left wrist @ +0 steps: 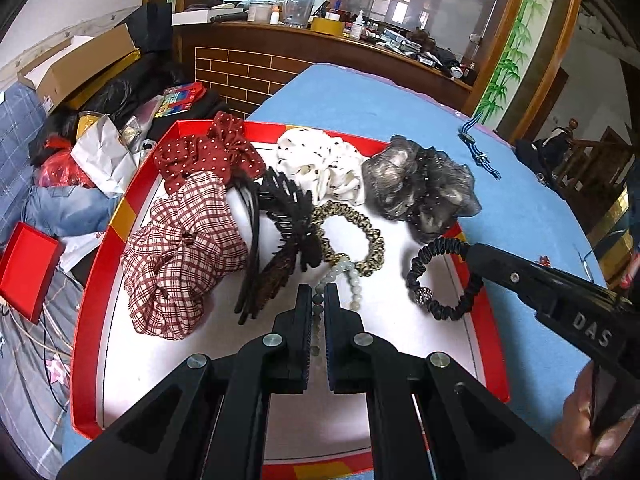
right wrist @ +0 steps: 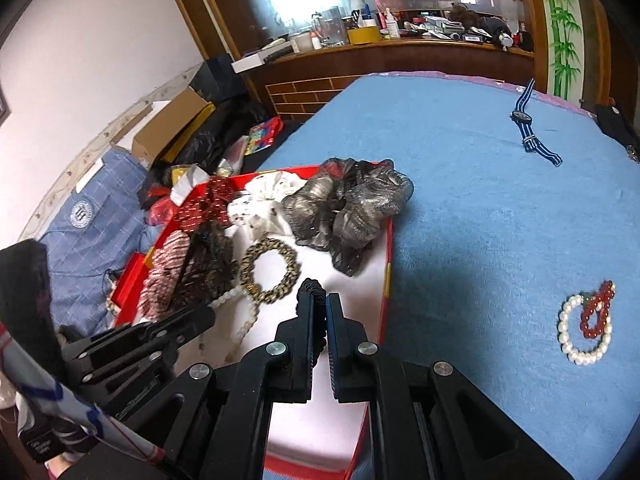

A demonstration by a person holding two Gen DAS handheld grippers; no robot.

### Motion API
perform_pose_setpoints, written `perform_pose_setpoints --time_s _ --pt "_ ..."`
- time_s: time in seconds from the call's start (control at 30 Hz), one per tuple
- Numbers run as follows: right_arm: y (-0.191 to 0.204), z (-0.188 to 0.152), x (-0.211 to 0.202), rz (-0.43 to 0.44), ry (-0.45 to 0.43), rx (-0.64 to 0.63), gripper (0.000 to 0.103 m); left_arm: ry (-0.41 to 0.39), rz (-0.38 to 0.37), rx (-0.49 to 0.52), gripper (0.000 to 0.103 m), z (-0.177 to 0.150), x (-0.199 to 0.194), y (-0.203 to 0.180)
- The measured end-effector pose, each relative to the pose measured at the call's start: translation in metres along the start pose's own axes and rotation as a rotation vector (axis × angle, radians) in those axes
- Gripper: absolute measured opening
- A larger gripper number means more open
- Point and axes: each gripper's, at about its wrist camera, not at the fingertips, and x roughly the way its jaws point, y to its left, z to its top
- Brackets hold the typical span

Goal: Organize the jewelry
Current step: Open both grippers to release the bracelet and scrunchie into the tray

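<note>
A red tray with a white floor holds several hair pieces. My left gripper is low over the tray's middle, shut on a strand of pale green beads that trails toward a leopard-print hair tie. My right gripper comes in from the right, shut on a thin black hair tie with a sparkly bead. In the right wrist view that gripper pinches the black hair tie, with the left gripper and pale beads to its left.
The tray also holds a plaid scrunchie, a red dotted one, a white one, a grey sheer one and a black claw clip. On the blue cloth lie a striped watch, a pearl bracelet and a red bead bracelet.
</note>
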Motion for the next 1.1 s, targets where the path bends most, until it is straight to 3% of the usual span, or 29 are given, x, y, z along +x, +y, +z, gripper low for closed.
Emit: perform_pose_setpoints --time_s 0.57,1.1 --pt "-0.001 0.008 0.036 -0.063 0.024 0.016 0.009 0.016 0.010 -0.001 0.005 0.001 0.013 0.005" --pt "-0.003 0.005 0.033 -0.064 0.030 0.018 0.009 0.006 0.009 0.004 0.006 0.003 0.008 0.004"
